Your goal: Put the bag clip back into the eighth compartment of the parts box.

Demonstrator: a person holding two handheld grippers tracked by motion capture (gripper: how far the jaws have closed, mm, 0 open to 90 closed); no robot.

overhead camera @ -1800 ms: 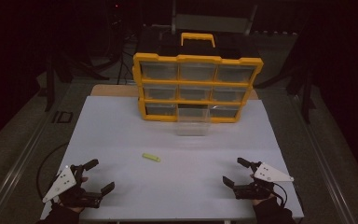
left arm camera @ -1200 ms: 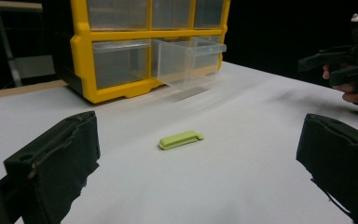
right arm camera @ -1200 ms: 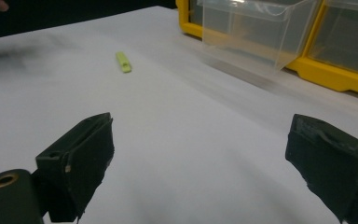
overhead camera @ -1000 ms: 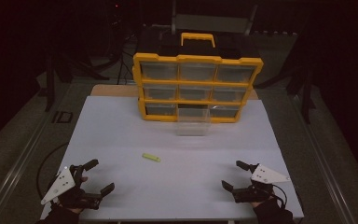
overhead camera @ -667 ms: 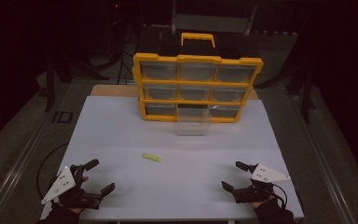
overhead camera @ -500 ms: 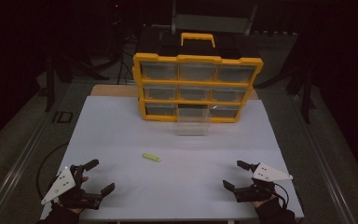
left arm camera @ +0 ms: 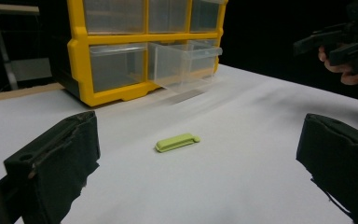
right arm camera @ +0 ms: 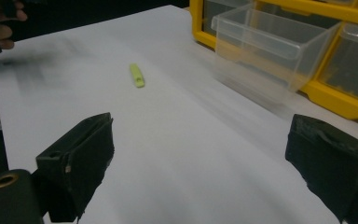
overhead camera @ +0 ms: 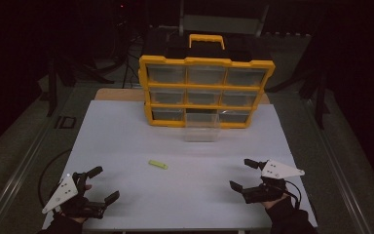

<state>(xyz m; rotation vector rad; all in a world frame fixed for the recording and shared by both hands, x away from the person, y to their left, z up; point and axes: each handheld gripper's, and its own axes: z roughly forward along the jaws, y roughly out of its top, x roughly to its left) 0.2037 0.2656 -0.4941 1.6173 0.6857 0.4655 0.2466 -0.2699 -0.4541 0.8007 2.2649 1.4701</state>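
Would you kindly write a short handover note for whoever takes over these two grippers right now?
Left gripper: open, holding nothing, near the table's front left corner.
Right gripper: open, holding nothing, at front right.
Green piece: flat on the white table, untouched, between the grippers and the cabinet.
Yellow drawer cabinet: at the far edge; bottom-middle clear drawer is pulled out and looks empty.
Done: drawer open.
Left, probably: pick up the green piece, drop it in the drawer, close it.

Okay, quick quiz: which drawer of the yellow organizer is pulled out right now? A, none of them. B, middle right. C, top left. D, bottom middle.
D: the clear drawer in the bottom row's middle slot juts forward from the yellow organizer over the white table, while the others sit flush.
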